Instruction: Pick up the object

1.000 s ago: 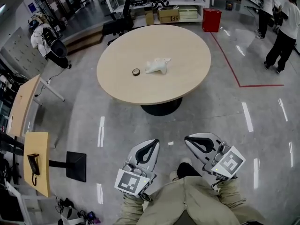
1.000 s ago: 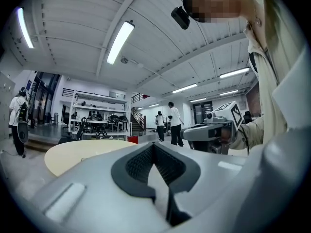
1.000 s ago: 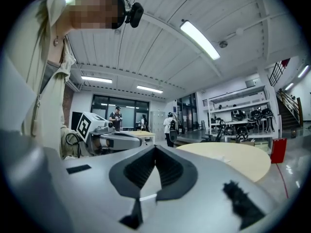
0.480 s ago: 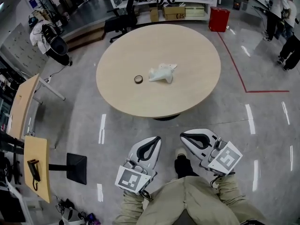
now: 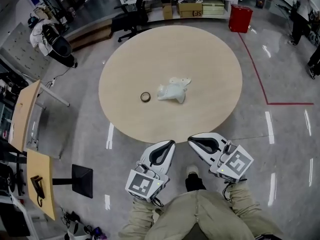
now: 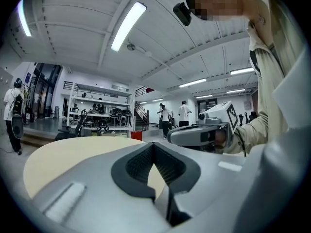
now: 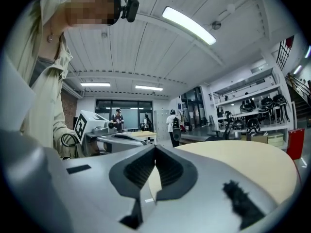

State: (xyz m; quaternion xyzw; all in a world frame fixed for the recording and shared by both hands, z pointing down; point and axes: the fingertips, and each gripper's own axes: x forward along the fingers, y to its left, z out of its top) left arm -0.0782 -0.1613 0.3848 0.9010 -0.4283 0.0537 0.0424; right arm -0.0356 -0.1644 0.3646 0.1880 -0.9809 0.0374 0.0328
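Observation:
A white, crumpled-looking soft object (image 5: 174, 90) lies near the middle of the round beige table (image 5: 210, 59). A small dark ring (image 5: 145, 97) sits just left of it. My left gripper (image 5: 170, 143) and right gripper (image 5: 191, 139) are held low at the table's near edge, well short of both items. Each has its jaws together with nothing between them, as the left gripper view (image 6: 153, 145) and right gripper view (image 7: 155, 147) also show. In both gripper views the tabletop stretches ahead, and the white object is hidden from them.
A red bin (image 5: 240, 18), a black office chair (image 5: 131, 21) and shelves with boxes (image 5: 190, 8) stand beyond the table. Wooden desks (image 5: 22, 111) and a black floor base (image 5: 81, 180) are at the left. A red floor line (image 5: 257, 76) runs at the right, with people (image 5: 302, 4) far off.
The table has come nearer in the head view, and both grippers now reach its near edge. Their jaws have stayed together.

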